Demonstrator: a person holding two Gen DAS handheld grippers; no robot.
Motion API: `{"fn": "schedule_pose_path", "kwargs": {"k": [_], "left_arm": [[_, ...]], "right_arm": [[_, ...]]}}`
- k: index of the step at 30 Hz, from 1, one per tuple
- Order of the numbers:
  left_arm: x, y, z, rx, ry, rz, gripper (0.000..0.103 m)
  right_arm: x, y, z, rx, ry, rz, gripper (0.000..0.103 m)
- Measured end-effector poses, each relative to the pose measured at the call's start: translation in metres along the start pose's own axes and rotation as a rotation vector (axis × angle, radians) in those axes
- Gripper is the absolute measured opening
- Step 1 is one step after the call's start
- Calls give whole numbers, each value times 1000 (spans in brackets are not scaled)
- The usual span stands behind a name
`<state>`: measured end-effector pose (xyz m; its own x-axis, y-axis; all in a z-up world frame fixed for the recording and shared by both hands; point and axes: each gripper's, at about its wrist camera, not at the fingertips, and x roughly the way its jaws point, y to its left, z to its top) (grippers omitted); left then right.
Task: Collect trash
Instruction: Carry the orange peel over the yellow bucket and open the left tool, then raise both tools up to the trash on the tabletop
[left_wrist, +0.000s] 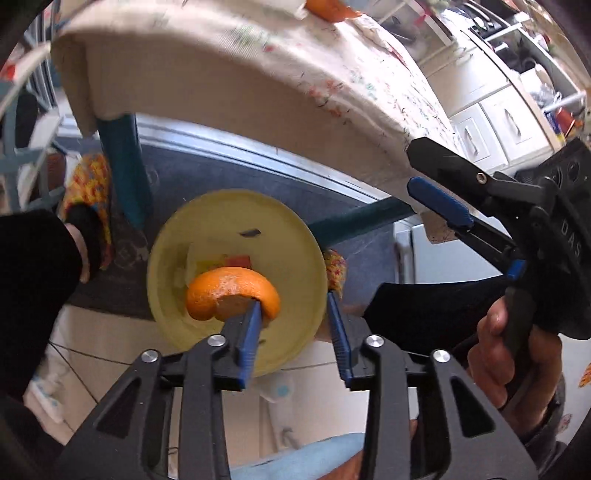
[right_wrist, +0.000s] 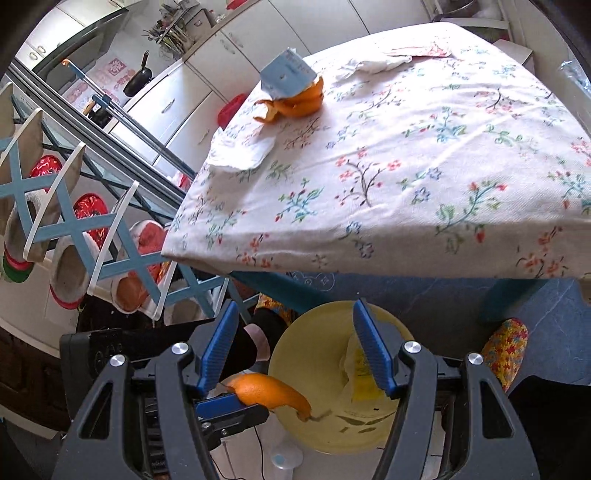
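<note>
A yellow bin (left_wrist: 229, 221) stands on the floor below the table edge, with scraps inside; it also shows in the right wrist view (right_wrist: 325, 435). My left gripper (left_wrist: 295, 314) is open above the bin, and an orange peel (left_wrist: 225, 291) clings to its left finger (left_wrist: 249, 328). The peel (right_wrist: 266, 395) shows there too. My right gripper (right_wrist: 295, 350) is open and empty beside it, also seen in the left wrist view (left_wrist: 436, 177). On the floral tablecloth (right_wrist: 406, 166) lie more orange peel (right_wrist: 299, 99), a blue card (right_wrist: 286, 74) and crumpled white tissues (right_wrist: 240, 151) (right_wrist: 373, 66).
Teal table legs (left_wrist: 127, 166) stand behind the bin. A blue-and-white rack of slippers (right_wrist: 74, 229) is at the left. White kitchen cabinets (right_wrist: 177, 99) line the far wall. A colourful knitted slipper (right_wrist: 506, 350) lies on the floor beside the bin.
</note>
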<state>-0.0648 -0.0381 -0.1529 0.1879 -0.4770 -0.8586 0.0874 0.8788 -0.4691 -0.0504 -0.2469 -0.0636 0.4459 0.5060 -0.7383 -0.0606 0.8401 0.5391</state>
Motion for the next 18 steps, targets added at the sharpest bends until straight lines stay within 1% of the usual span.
{"fn": "schedule_pose_path", "kwargs": {"k": [2, 4, 6, 8, 11, 13, 14, 15, 16, 17, 18], "left_arm": [[-6, -5, 4, 32, -10, 14, 43], [-12, -11, 8, 66, -18, 36, 43], [-14, -15, 12, 86, -15, 34, 46], [-17, -20, 16, 101, -17, 30, 46], [-12, -23, 19, 116, 19, -11, 46], [-3, -21, 18, 109, 61, -21, 46], [3, -21, 17, 109, 90, -7, 46], [10, -20, 16, 118, 129, 22, 46], [17, -20, 14, 137, 153, 75, 46], [19, -20, 13, 150, 165, 105, 46], [21, -21, 12, 159, 170, 115, 46]], "right_arm": [[-2, 1, 2, -6, -12, 0, 63], [-2, 1, 4, -7, -16, 0, 63], [-4, 2, 6, -8, -21, 5, 63], [-6, 2, 8, -8, -31, 8, 63], [-6, 0, 11, 3, -35, 13, 63], [-4, -3, 13, 14, -30, 16, 63], [-3, -4, 13, 19, -27, 14, 63], [-3, -4, 13, 22, -26, 14, 63], [-3, -5, 13, 25, -26, 15, 63], [-4, -5, 14, 28, -27, 17, 63], [-5, -5, 14, 28, -31, 16, 63]]}}
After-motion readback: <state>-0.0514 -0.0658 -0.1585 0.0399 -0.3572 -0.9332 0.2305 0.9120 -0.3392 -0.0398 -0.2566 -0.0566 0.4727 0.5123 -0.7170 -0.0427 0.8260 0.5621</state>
